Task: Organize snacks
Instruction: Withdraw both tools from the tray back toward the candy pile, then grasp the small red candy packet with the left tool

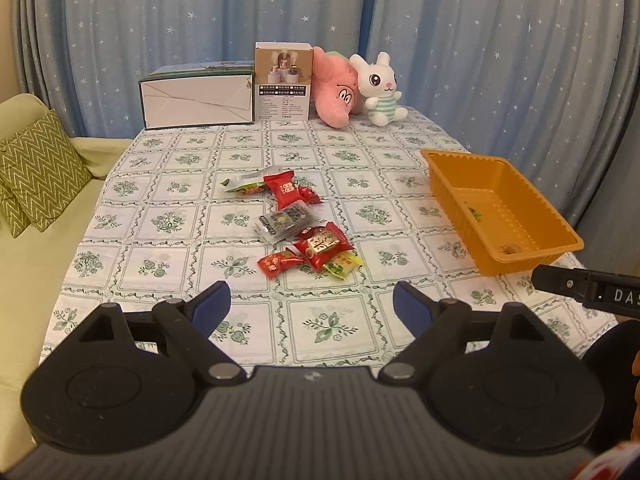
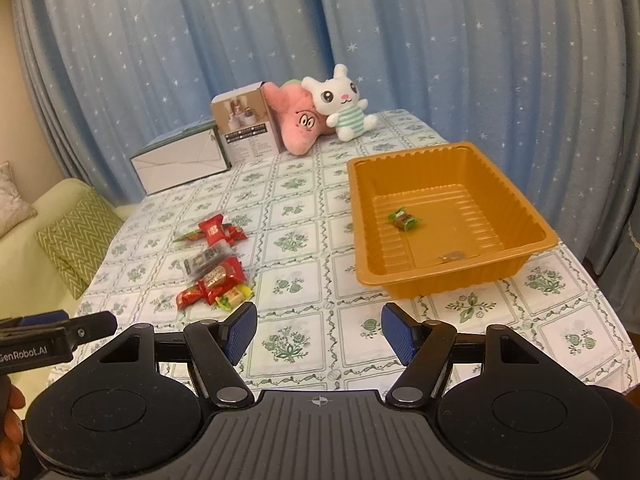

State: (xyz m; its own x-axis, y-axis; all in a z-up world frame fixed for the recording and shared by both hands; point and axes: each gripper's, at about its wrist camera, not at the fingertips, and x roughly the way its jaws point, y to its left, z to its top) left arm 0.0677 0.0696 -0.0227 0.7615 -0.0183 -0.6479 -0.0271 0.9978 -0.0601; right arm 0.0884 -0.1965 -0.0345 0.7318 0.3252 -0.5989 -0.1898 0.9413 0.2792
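Several snack packets (image 1: 304, 228) lie in a loose row mid-table: red ones, a grey one (image 1: 286, 222), a yellow-green one (image 1: 344, 266). They also show in the right wrist view (image 2: 214, 268). An orange plastic tray (image 1: 516, 248) stands at the right and holds a small green candy (image 2: 404, 219) and a small brown sweet (image 2: 452, 256). My left gripper (image 1: 312, 308) is open and empty, just short of the nearest packets. My right gripper (image 2: 319, 332) is open and empty, near the tray's (image 2: 440, 276) front wall.
At the back stand a white box (image 1: 198, 100), a brown carton (image 1: 283, 82), a pink plush (image 1: 334, 90) and a white rabbit plush (image 1: 380, 88). A sofa with a green cushion (image 1: 38, 172) is left of the table. Blue curtains hang behind.
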